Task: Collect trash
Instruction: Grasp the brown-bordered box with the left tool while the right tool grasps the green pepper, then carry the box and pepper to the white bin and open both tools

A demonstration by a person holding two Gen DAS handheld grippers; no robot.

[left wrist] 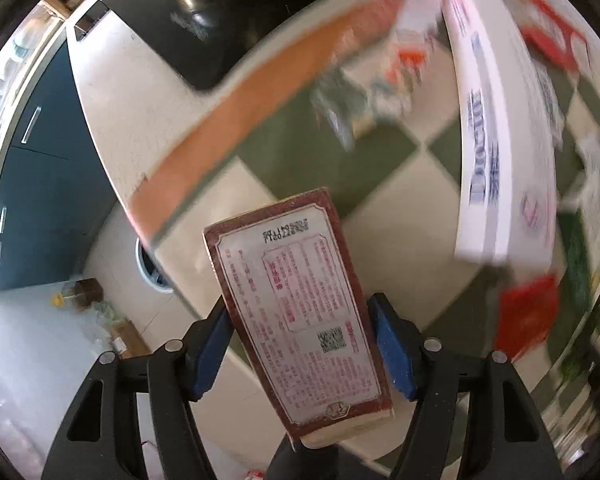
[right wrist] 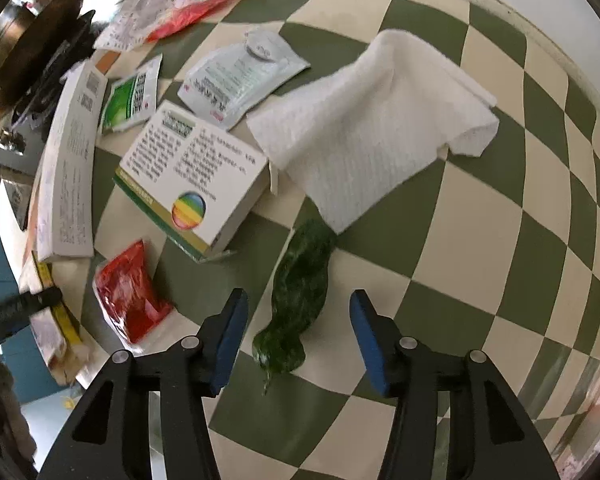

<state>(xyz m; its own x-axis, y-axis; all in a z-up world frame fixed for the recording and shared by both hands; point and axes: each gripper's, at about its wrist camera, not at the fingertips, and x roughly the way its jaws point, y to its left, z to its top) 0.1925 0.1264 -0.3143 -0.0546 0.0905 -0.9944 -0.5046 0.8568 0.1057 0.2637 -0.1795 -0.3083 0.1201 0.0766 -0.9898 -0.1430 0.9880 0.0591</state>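
My left gripper (left wrist: 300, 304) is shut on a flat box (left wrist: 292, 264) with a dark red border and a white label of red print; both blue pads press its long sides. It hangs sharp over a blurred checked tablecloth (left wrist: 400, 216). My right gripper (right wrist: 299, 296) stands open and points down at the cloth. A crumpled dark green wrapper (right wrist: 300, 292) lies between its fingers, touching neither pad. A white paper towel (right wrist: 372, 120) lies just beyond the wrapper.
Around the right gripper lie a white box with a rainbow circle (right wrist: 192, 176), a red packet (right wrist: 128, 296), a silver pouch (right wrist: 240, 76), a green sachet (right wrist: 130, 100) and a long white box (right wrist: 68, 168). Past the table's orange edge (left wrist: 260, 92) are floor and blue cabinets (left wrist: 48, 184).
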